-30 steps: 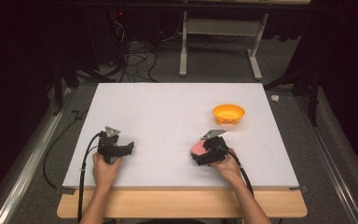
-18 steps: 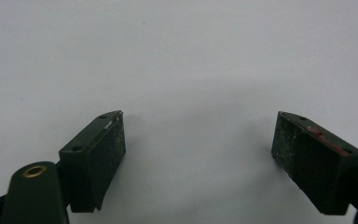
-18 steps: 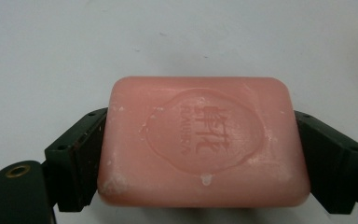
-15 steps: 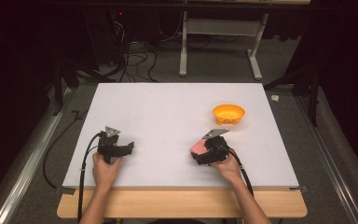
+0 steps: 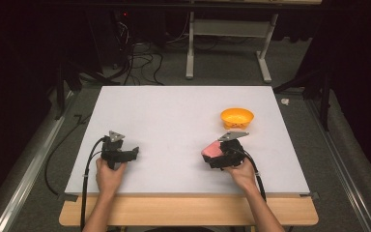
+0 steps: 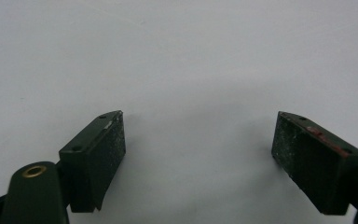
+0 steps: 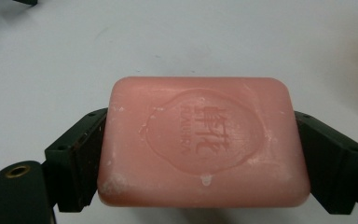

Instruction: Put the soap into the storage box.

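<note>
A pink bar of soap (image 7: 200, 140) with an embossed oval stamp sits flat between the two black jaws of my right gripper (image 7: 200, 158), which is shut on its short ends. In the high view that right gripper (image 5: 212, 153) is at the front right of the white table, the pink soap (image 5: 211, 149) showing at its tip. An orange bowl (image 5: 237, 117) stands on the table just beyond and to the right of it. My left gripper (image 5: 133, 153) rests at the front left. Its jaws stand wide apart in the left gripper view (image 6: 198, 149) with only bare table between them.
The white table top (image 5: 174, 116) lies on a wooden bench whose front edge (image 5: 188, 212) runs below the hands. Cables and metal stand legs (image 5: 189, 53) are on the dark floor behind the table. Black cables trail from both grippers off the front edge.
</note>
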The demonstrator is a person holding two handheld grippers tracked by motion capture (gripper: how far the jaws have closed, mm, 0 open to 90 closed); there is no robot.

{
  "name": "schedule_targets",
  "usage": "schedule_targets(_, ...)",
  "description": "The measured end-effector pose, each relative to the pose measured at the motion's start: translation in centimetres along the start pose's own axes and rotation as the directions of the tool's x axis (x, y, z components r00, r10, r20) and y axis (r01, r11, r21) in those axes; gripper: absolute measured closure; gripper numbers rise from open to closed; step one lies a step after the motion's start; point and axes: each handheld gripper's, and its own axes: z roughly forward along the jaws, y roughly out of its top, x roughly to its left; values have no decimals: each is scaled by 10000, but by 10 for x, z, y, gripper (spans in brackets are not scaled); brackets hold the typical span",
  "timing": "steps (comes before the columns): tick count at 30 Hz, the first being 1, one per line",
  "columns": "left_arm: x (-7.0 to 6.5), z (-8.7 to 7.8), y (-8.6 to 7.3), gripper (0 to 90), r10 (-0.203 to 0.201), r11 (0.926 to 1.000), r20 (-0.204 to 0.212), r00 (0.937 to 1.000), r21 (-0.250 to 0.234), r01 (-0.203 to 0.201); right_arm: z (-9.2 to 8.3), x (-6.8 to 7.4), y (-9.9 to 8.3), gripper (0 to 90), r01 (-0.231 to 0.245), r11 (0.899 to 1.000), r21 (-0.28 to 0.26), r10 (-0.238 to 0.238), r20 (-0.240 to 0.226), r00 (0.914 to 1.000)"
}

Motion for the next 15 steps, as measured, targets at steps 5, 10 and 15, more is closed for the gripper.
schedule_targets(5,0,0,0,178,-1,10000,3,10000,1,1,-8,-2,1,136,-26,10000,-66,26,51,10000)
schedule_targets(10,0,0,0,178,0,10000,6,10000,2,0,-15,-4,2,136,-303,9994,-191,304,31,9995)
schedule_targets(15,0,0,0,178,1,10000,6,10000,2,-1,-23,-8,4,136,-527,9978,-413,530,66,9986)
